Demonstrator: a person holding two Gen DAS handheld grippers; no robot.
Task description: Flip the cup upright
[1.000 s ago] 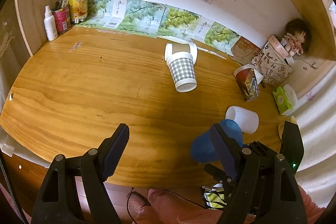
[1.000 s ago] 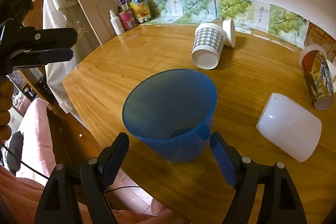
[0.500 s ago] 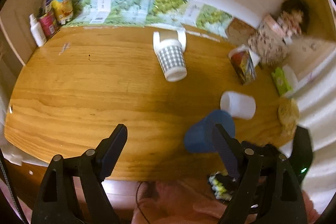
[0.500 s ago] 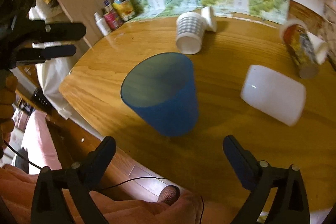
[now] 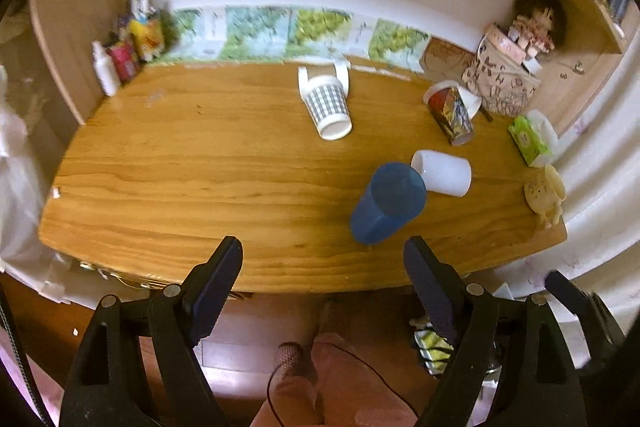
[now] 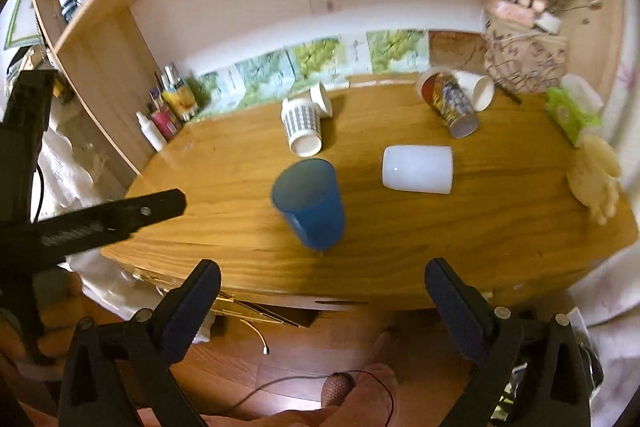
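Note:
A blue plastic cup (image 5: 387,203) stands upright, mouth up, near the front edge of the wooden table (image 5: 200,167); it also shows in the right wrist view (image 6: 310,203). My left gripper (image 5: 322,279) is open and empty, held off the table's front edge. My right gripper (image 6: 322,301) is open and empty, back from the table edge with the blue cup ahead of it. A white cup (image 6: 417,169) lies on its side right of the blue cup.
A checked cup (image 5: 328,107) and a printed cup (image 5: 450,115) lie on their sides further back. Bottles (image 5: 120,59) stand at the back left. A patterned bag with a doll (image 5: 508,83), a green wipes pack (image 5: 528,141) and a cream toy (image 5: 546,193) sit at the right.
My right gripper opened, let go of the blue cup and drew back off the table. The cup now stands upright alone. My left gripper also pulled back from the table.

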